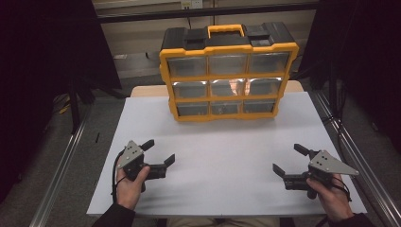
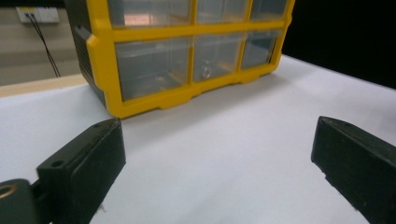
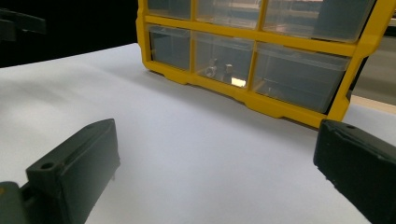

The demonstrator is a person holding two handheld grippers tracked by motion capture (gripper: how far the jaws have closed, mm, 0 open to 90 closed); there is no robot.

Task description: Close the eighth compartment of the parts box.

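**Tools rest wide open, organizer stands at the far edge**

Left tool (image 1: 160, 152) sits low over the near left of the white worktop (image 1: 227, 156), jaws spread well apart with nothing between them. Right tool (image 1: 289, 159) mirrors it at the near right, jaws likewise apart and empty. Well beyond both, at the far middle of the worktop, stands the yellow drawer organizer (image 1: 229, 71), upright, with nine clear drawers. Small metal parts (image 3: 218, 69) lie in its bottom middle drawer (image 3: 224, 58).

Bare table (image 1: 222, 161) lies open between both claws and the organizer (image 1: 228, 71).
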